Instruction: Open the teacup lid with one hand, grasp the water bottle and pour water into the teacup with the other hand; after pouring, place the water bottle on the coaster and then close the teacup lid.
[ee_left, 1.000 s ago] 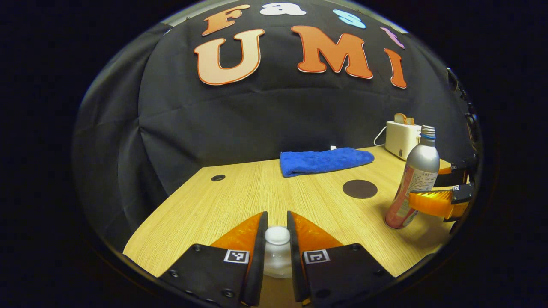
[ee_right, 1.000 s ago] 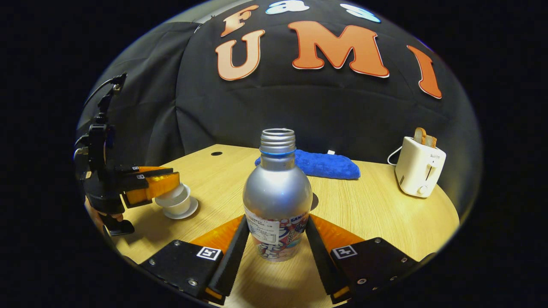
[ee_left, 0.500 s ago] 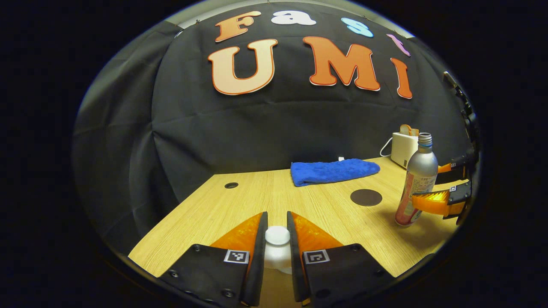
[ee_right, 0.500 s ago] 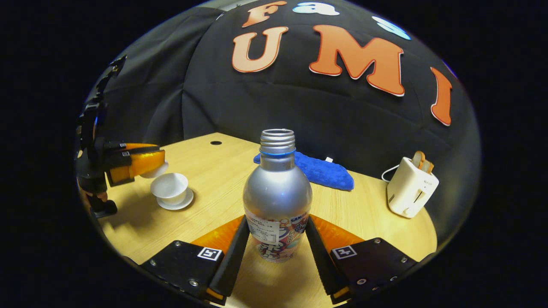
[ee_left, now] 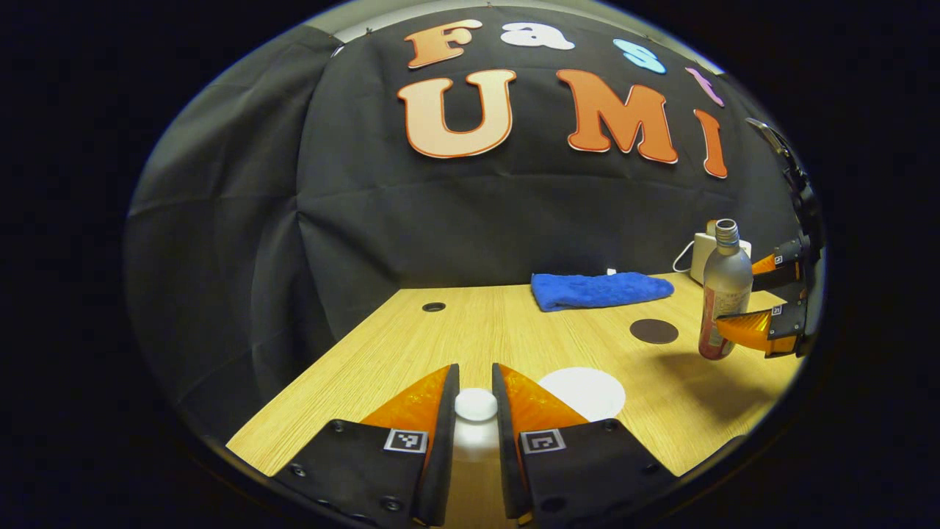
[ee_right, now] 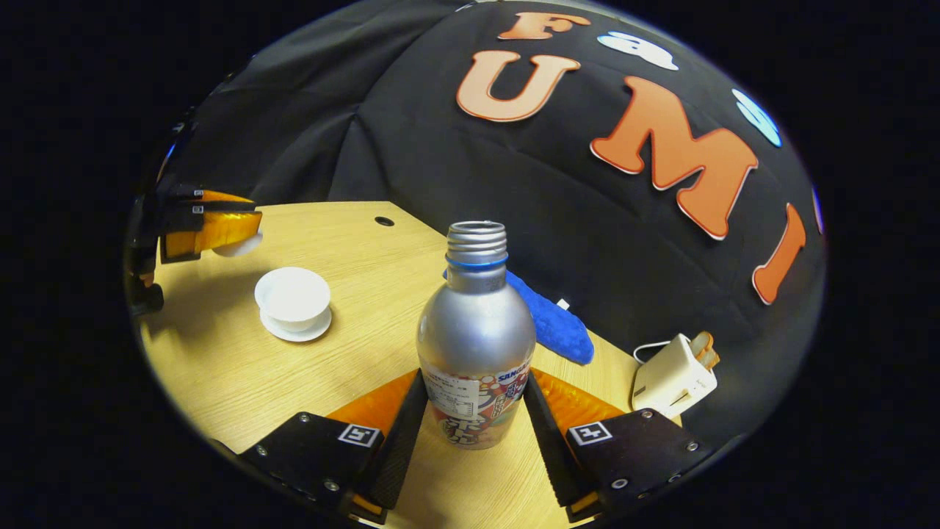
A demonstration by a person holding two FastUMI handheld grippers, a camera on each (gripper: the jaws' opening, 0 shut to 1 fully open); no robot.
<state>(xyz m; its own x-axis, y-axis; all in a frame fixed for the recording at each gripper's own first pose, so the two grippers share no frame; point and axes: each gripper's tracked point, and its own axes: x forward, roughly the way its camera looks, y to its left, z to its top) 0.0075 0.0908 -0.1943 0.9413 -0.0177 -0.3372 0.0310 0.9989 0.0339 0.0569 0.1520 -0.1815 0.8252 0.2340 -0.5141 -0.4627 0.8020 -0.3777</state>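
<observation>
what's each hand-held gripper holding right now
Left hand-held gripper: closed on the teacup lid, lifted off the teacup.
Right hand-held gripper: closed on the water bottle.

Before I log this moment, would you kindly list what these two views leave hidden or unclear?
- Teacup lid, left gripper view: just its knob shows; the left gripper jaws cover the rest.
- Teacup, left gripper view: cut by the jaw; contents unreadable.
- Water bottle, right gripper view: opaque, so its fill level is unknown; the base is half hidden by the right gripper.
- Toaster, left gripper view: mostly behind the bottle.
</observation>
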